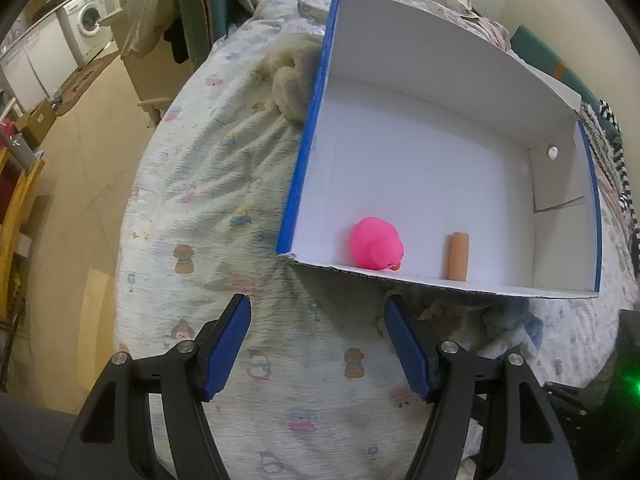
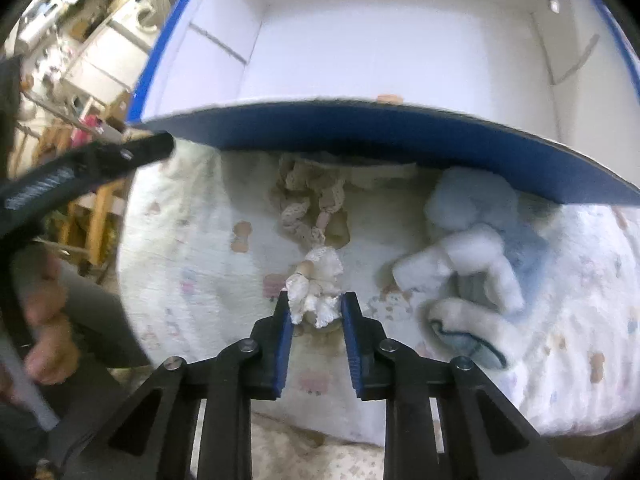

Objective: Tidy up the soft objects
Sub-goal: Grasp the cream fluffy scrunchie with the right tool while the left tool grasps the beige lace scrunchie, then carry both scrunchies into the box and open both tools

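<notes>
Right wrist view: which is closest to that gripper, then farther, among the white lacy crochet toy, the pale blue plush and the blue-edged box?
1. White lacy crochet toy, between the right gripper's fingertips.
2. Pale blue plush, to the right.
3. Blue-edged white cardboard box, beyond both.

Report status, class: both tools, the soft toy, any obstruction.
Left tool open, empty. Right tool shut on cream crocheted doll. Blue-edged white cardboard box wall ahead; fluffy blue-white plush alongside.

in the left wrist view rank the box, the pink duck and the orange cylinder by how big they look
1. box
2. pink duck
3. orange cylinder
Duck and cylinder stand at similar depth, so that ranking holds.
</notes>
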Demonstrator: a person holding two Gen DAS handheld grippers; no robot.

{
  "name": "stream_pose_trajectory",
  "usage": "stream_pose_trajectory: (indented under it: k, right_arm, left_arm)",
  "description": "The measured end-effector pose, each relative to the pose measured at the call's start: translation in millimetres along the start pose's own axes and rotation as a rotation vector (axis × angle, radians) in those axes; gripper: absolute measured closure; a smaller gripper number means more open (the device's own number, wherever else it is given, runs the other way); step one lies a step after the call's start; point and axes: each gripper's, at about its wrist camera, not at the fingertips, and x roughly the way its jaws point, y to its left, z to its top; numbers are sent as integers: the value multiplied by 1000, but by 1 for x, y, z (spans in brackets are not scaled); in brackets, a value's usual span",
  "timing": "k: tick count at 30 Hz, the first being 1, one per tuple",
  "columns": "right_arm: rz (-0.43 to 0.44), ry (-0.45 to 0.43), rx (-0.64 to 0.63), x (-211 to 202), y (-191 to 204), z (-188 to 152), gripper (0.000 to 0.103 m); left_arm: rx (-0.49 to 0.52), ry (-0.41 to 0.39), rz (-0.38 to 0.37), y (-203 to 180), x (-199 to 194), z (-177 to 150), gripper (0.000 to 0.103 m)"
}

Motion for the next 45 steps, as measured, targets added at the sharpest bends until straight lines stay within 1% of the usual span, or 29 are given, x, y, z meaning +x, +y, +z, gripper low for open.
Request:
stream_pose_trajectory:
  k: [3, 6, 8, 9, 12, 15, 17, 18, 19, 21, 22, 24, 26, 29, 30, 36, 39, 41, 43, 45]
  right_arm:
    - [37, -36, 57, -14, -11, -5, 78]
    - [47, -104, 102, -32, -21, -5, 78]
    - [51, -142, 123, -44, -25, -1, 78]
    - [55, -156, 134, -46, -26, -1, 78]
    - [65, -174, 155, -48, -28, -2, 78]
    - [69, -179, 170, -50, -33, -4, 78]
    - [65, -178, 175, -49, -36, -4, 78]
    - [64, -177, 177, -51, -38, -4, 78]
    - [61, -176, 179, -50, -39, -4, 78]
    - [61, -177, 186, -51, -42, -6, 78]
    - [62, -179, 189, -52, -43, -6, 78]
    - [64, -178, 191, -51, -43, -5, 78]
    - [61, -176, 184, -51, -43, -5, 78]
    - [59, -166, 186, -50, -45, -4, 78]
    - [58, -164, 188, -49, -44, -3, 78]
    - [54, -167, 186, -51, -42, 0, 78]
    - [66, -183, 190, -55, -41, 2, 78]
    - [89, -206, 194, -61, -39, 3, 78]
    - [111, -230, 195, -67, -35, 6, 78]
    - [110, -254, 186, -75, -31, 12, 78]
  left_arm:
    - [5, 8, -7, -2, 2, 0, 37]
    - [20, 19, -20, -8, 7, -2, 37]
    - [50, 44, -28, -16, 17, -6, 37]
    - [68, 70, -38, -21, 24, -9, 37]
    - [80, 158, -101, -32, 52, -17, 51]
    - [87, 196, -148, -44, 74, -18, 53]
    - [107, 208, -158, -51, 86, -17, 69]
    - [115, 206, -145, -53, 91, -16, 86]
    - [122, 204, -134, -54, 95, -16, 95]
    - [119, 209, -146, -53, 98, -15, 96]
    - [101, 203, -169, -50, 95, -15, 96]
    - [90, 185, -192, -46, 86, -13, 96]
    - [98, 155, -181, -43, 74, -14, 97]
    - [65, 136, -189, -31, 53, -20, 97]
    - [63, 133, -184, -28, 48, -22, 97]
    - [127, 54, -83, -19, 5, -35, 97]
    - [130, 34, -67, -15, -7, -29, 97]
    - [156, 6, -57, -16, -21, -29, 97]
    - [193, -46, -56, -21, -40, -28, 97]
    - [227, -100, -49, -24, -56, -24, 97]
